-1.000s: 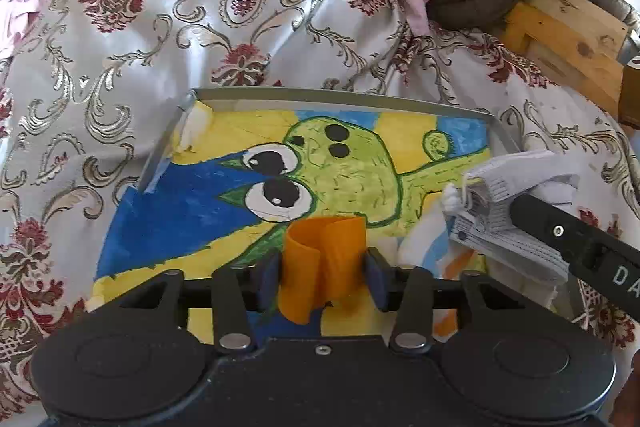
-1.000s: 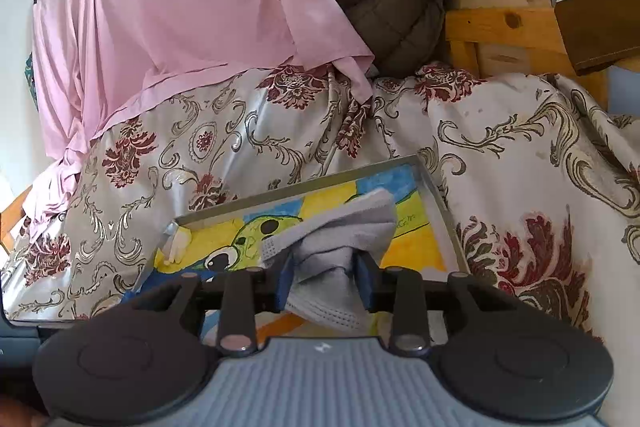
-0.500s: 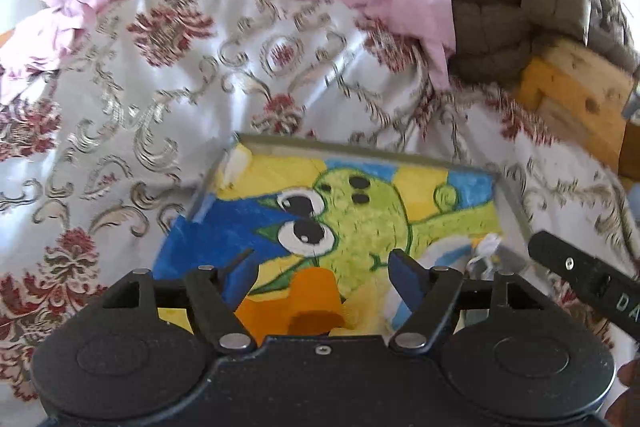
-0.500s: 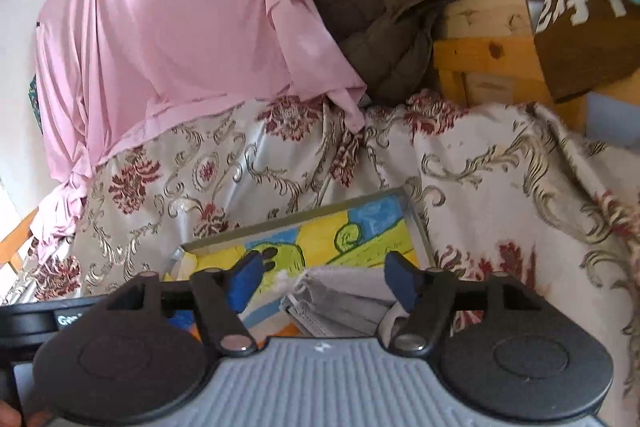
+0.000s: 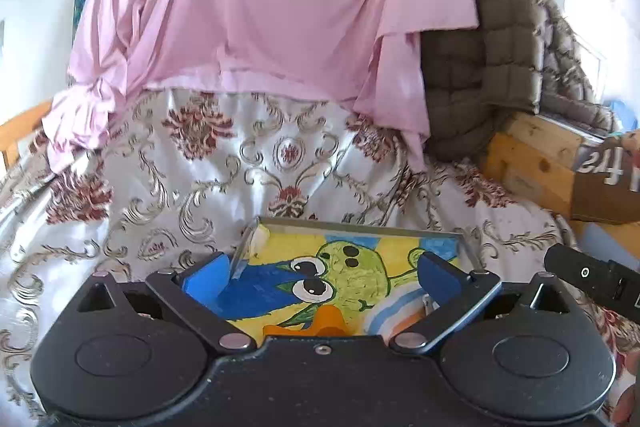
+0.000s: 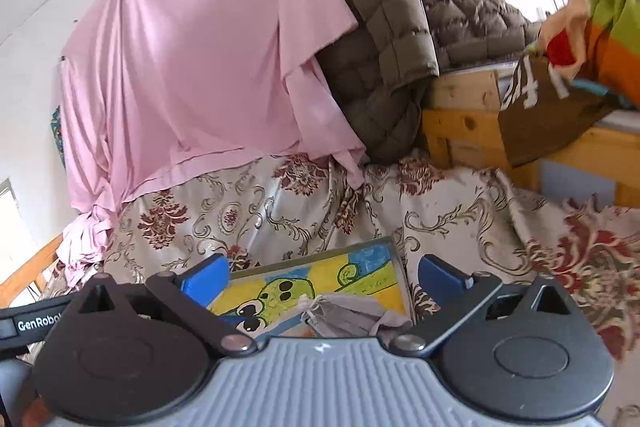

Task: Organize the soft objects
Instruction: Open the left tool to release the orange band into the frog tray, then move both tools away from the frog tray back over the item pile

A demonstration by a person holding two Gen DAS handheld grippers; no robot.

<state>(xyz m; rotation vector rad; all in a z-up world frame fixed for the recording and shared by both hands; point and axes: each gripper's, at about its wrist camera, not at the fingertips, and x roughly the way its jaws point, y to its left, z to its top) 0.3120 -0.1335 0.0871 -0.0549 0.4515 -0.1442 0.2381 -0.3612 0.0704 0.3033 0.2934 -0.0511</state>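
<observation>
Two grippers opening wide, nothing between either pair of jaws.
Left gripper sees the orange cloth on the painted tray; right gripper sees the grey face mask.

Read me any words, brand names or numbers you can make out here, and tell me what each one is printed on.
"GenRobo", cut off at the edge: white letters on the black arm of the other gripper, low left in the right wrist view.
Big white letters on the brown box: only part shows, tilted and cut off, not readable as a word.
Small scribbles on the tray: too small to read.
</observation>
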